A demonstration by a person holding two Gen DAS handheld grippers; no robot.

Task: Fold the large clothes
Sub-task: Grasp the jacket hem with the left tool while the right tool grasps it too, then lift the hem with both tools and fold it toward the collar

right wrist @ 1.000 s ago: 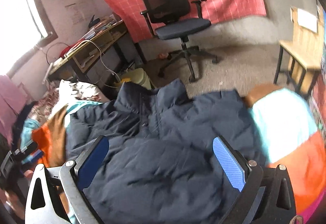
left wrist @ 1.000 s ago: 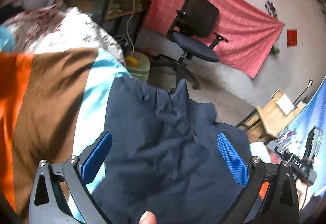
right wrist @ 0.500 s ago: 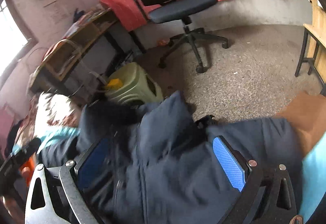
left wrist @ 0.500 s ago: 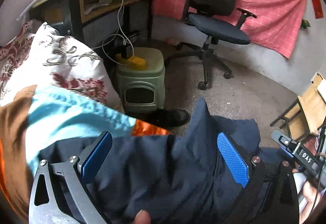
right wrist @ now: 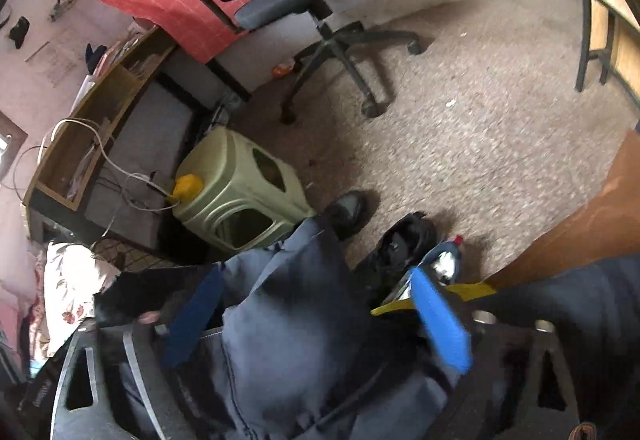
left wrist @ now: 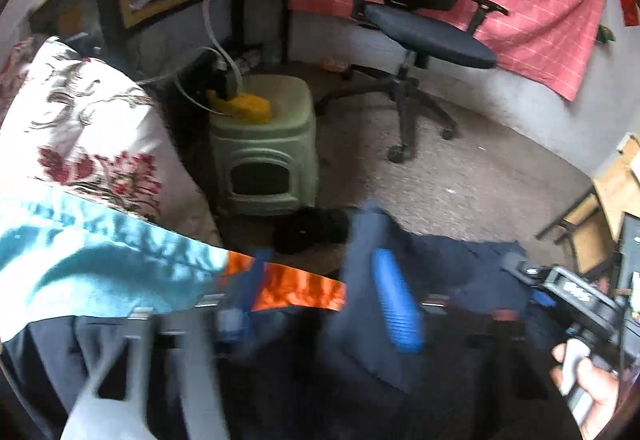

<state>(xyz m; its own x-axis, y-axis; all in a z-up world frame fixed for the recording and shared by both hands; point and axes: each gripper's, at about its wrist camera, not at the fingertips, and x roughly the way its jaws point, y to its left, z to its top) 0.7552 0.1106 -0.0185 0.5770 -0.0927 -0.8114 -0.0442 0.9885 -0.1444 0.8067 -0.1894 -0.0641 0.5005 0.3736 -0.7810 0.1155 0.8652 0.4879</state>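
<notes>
Both hand-held grippers closing over the jacket

The left hand-held gripper [left wrist: 320,304] and right hand-held gripper [right wrist: 316,316] each have navy jacket [right wrist: 288,340] fabric between narrowing, not yet pressing pads at the bed edge; beyond, a green stool [right wrist: 240,195] and chair [left wrist: 420,11].

Left gripper [left wrist: 320,300] angled steeply down, jaws closing — fabric between the blue fingers [left wrist: 396,304], motion-blurred. Right gripper [right wrist: 316,316] also pitched down, jaws closing, fingers [right wrist: 438,324] wider apart — cloth between, grip unclear.
</notes>
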